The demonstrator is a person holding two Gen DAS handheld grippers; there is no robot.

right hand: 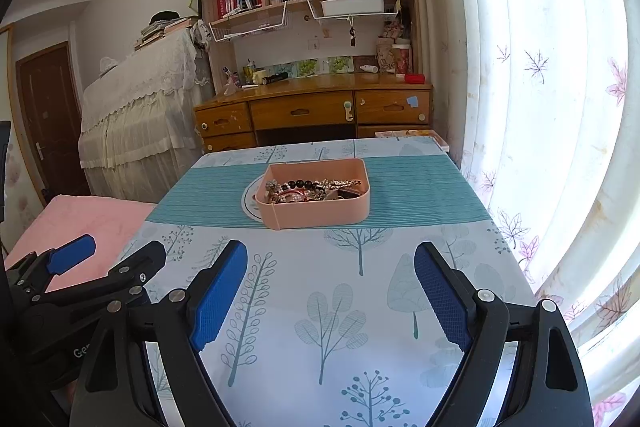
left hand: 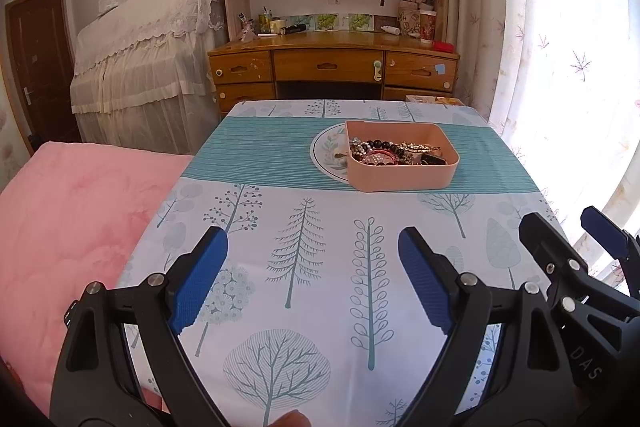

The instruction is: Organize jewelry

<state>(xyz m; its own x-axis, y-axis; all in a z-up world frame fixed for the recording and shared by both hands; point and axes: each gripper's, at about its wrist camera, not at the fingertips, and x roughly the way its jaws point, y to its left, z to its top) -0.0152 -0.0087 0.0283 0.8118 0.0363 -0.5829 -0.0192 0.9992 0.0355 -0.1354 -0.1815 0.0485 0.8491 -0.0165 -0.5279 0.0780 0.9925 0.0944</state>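
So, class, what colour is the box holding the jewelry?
The box is pale pink, clearest in the right wrist view.

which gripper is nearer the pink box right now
Neither clearly. The left gripper and right gripper both hang open over the near tablecloth, well short of the pink box.

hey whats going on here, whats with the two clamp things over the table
A person is holding a two-finger gripper in each hand, about to sort jewelry. Both the left gripper and the right gripper hang open and empty over the near part of the tree-print tablecloth. Farther back, a pink tray heaped with tangled jewelry sits partly on a round plate. Nothing has been picked up yet, and neither gripper touches the tray.
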